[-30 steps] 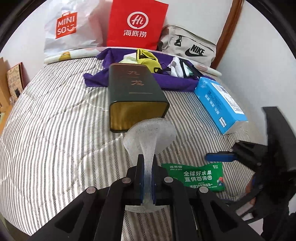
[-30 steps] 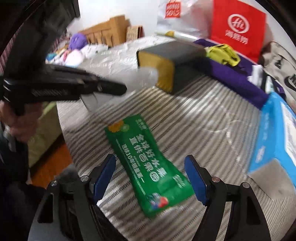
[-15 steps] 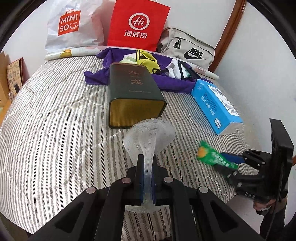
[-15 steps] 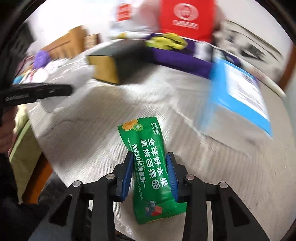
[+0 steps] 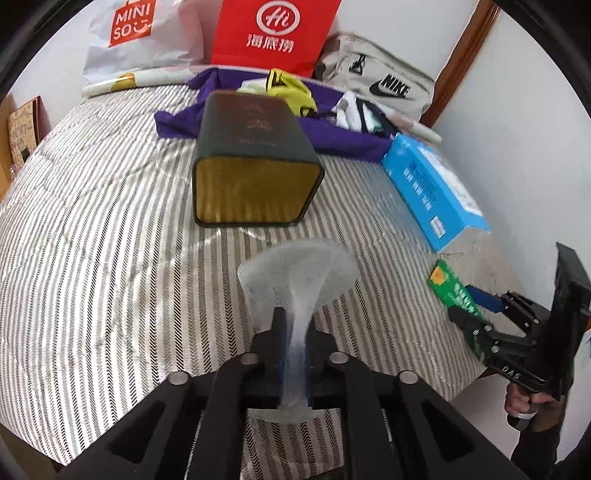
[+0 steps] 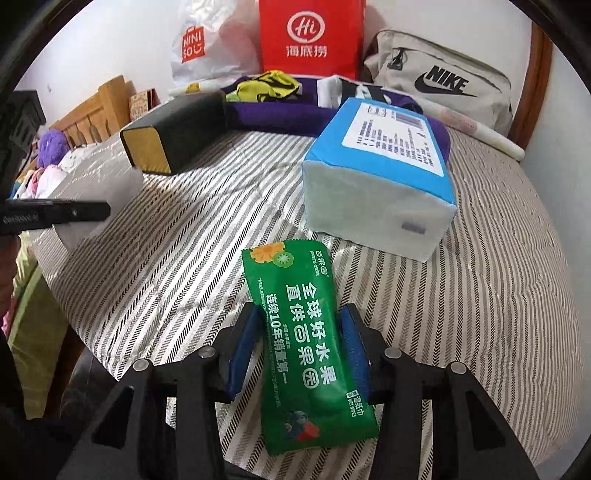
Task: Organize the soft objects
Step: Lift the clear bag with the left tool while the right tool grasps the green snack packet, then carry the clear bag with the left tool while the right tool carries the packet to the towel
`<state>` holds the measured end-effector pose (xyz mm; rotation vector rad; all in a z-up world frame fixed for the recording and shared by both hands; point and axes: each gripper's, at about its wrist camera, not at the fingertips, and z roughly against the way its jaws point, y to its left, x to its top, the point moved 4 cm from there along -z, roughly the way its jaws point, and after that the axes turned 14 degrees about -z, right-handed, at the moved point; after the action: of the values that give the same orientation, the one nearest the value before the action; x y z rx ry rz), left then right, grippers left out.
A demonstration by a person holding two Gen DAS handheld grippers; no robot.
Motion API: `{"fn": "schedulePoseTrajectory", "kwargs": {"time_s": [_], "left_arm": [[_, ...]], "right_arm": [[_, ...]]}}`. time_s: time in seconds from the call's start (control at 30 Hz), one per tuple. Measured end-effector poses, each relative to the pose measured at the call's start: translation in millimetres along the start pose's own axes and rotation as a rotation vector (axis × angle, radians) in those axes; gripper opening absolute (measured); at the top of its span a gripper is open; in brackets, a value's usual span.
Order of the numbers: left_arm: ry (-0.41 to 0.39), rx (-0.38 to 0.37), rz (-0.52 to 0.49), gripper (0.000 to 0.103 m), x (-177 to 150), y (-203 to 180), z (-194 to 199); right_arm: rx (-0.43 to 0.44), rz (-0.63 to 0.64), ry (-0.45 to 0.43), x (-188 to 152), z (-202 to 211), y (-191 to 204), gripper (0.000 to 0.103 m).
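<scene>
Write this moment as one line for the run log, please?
left claw: shut on white mesh sleeve | right claw: shut on green wet-wipes packet, off the striped bed cover | jaws just eased slightly

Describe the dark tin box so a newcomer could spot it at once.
On the striped bed, look toward the middle, in front of the purple cloth below the red bag. The dark tin box lies on its side there. Unlike the blue tissue pack to its right, it is dark green with a gold end.

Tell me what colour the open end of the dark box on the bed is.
Golden yellow, on the dark box; the left wrist view shows it best.
</scene>
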<state>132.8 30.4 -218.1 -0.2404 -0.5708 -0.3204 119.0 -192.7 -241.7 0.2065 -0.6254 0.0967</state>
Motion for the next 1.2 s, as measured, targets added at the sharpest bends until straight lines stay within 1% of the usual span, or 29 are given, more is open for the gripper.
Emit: {"fn": "schedulePoseTrajectory", "kwargs": {"time_s": [0.07, 0.13, 0.17, 0.23, 0.3, 0.47, 0.63, 0.73, 0.97, 1.2], "left_arm": [[0.01, 0.0, 0.001, 0.014, -1, -1, -7], [-0.003, 0.018, -0.019, 0.014, 0, -4, -7], [-0.003, 0.026, -0.028, 0.014, 0, -5, -7], [-0.007, 0.035, -0.043, 0.008, 1, -7, -5], [-0.018, 0.036, -0.053, 0.008, 2, -8, 0], [-0.042, 0.037, -0.04, 0.007, 6, -8, 16], [-0.07, 0.037, -0.019, 0.007, 12, -7, 33], [-0.089, 0.064, -0.039, 0.007, 20, -11, 43], [-0.116, 0.077, -0.048, 0.007, 43, -14, 57], [-0.142, 0.066, -0.04, 0.007, 72, -9, 65]], "right_arm": [[0.002, -0.001, -0.022, -2, 2, -1, 0.038], [0.008, -0.013, -0.027, -2, 4, -4, 0.03], [0.013, -0.024, -0.023, -2, 5, -5, 0.029], [0.037, -0.059, -0.006, 0, 7, -10, 0.025], [0.058, -0.08, -0.001, 0, 9, -12, 0.023], [0.069, -0.078, -0.013, 1, 20, -11, 0.022], [0.11, -0.062, -0.044, 7, 40, -4, 0.022], [0.133, -0.061, -0.067, 17, 52, -1, 0.022], [0.153, -0.054, -0.112, 42, 69, 0, 0.022], [0.164, -0.034, -0.131, 75, 73, 2, 0.022]]}}
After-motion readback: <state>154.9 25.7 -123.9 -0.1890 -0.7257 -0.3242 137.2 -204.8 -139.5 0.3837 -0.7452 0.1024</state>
